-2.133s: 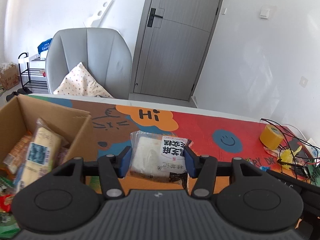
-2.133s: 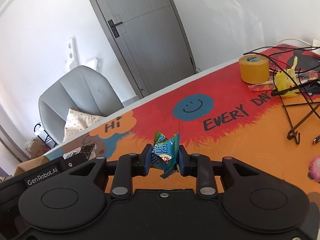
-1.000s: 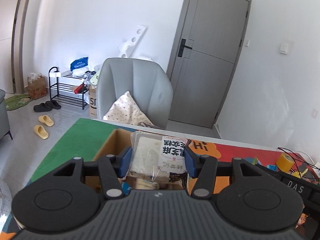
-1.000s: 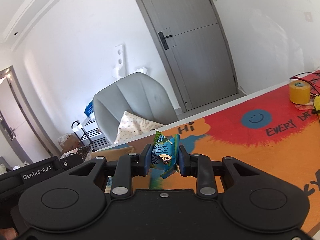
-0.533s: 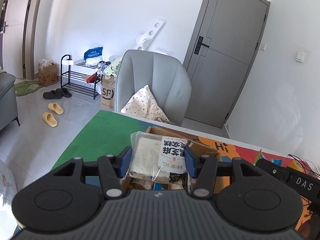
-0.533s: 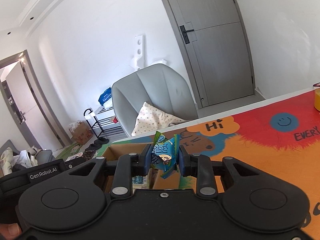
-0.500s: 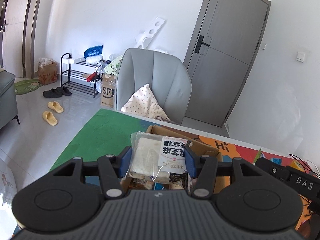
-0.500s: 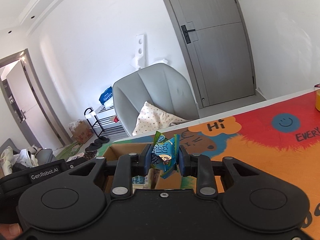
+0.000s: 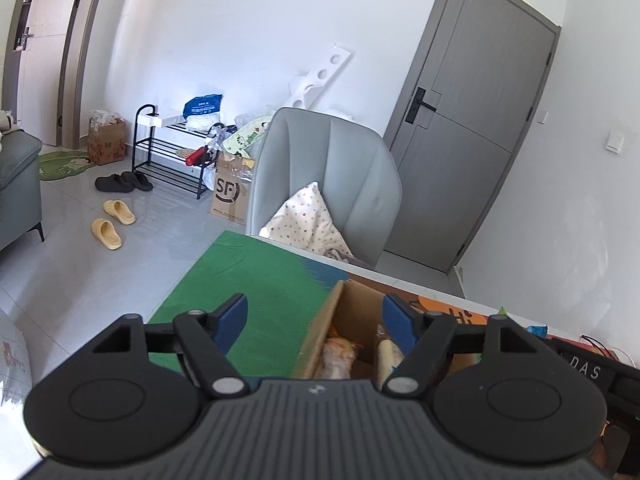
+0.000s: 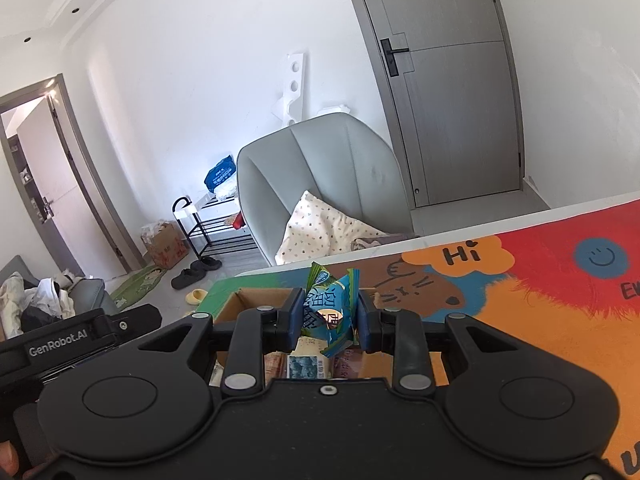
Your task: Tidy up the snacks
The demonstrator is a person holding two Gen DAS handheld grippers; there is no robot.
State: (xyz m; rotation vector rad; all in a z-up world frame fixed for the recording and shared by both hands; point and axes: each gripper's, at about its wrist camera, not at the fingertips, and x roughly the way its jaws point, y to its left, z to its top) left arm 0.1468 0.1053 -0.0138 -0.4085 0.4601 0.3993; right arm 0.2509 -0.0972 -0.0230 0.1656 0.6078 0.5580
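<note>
My left gripper [image 9: 316, 316] is open and empty above the left wall of a cardboard box [image 9: 320, 332]. Several wrapped snacks [image 9: 340, 356] lie in the box. My right gripper [image 10: 328, 316] is shut on a small blue-green snack packet [image 10: 330, 310] and holds it above the same box [image 10: 248, 300], where more packets [image 10: 306, 364] show under the fingers. The left gripper's body also shows at the left of the right wrist view [image 10: 80, 340].
The box stands on a table with a colourful mat, green at the left [image 9: 248, 284] and orange and red at the right [image 10: 540, 300]. A grey chair [image 9: 336, 176] with a spotted cushion stands behind the table. A shoe rack [image 9: 168, 160] and slippers are on the floor.
My left gripper has opened and the wrapped bread packet it held is gone from between its fingers. Both grippers moved further left over the box. The right gripper still holds its packet.
</note>
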